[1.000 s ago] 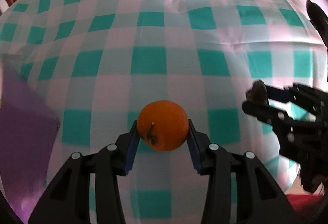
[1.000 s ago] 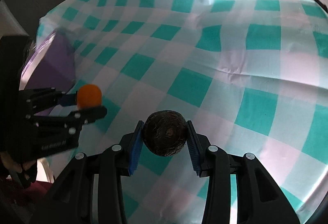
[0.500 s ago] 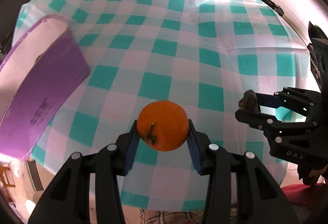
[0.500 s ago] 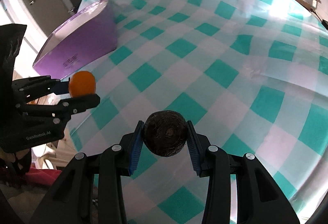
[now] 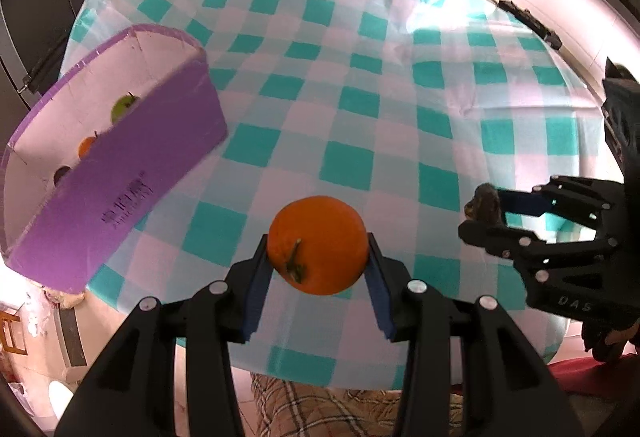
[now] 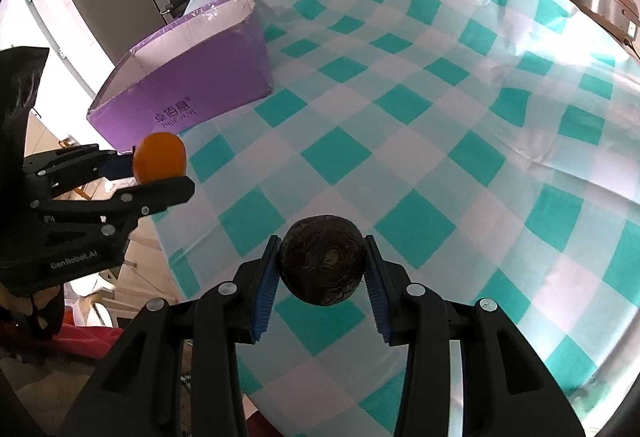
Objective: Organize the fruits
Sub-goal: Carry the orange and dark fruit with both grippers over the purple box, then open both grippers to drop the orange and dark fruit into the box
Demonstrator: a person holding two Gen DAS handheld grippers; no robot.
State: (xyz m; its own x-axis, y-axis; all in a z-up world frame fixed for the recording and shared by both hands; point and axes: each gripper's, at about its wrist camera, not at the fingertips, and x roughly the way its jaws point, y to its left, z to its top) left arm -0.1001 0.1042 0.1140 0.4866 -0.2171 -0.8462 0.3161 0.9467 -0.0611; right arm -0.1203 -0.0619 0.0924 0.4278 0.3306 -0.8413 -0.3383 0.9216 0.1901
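Once we had lifted both tongs clear of the checked worktop (image 5: 400, 141), the purple cardboard box (image 5: 132, 173) came into view; left tongs (image 5: 318, 265) clenched the orange mandarin (image 5: 318, 245), right tongs (image 6: 322, 269) the dark brown fruit (image 6: 322, 265). Drop-off looked next.

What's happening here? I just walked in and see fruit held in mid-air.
A person is sorting fruit with two hand-held claws. The left claw grips an orange, and the right claw grips a dark brown fruit. Both are held above the checked tablecloth. A purple box at the table's left edge already holds a green fruit, a small orange one and a dark one.
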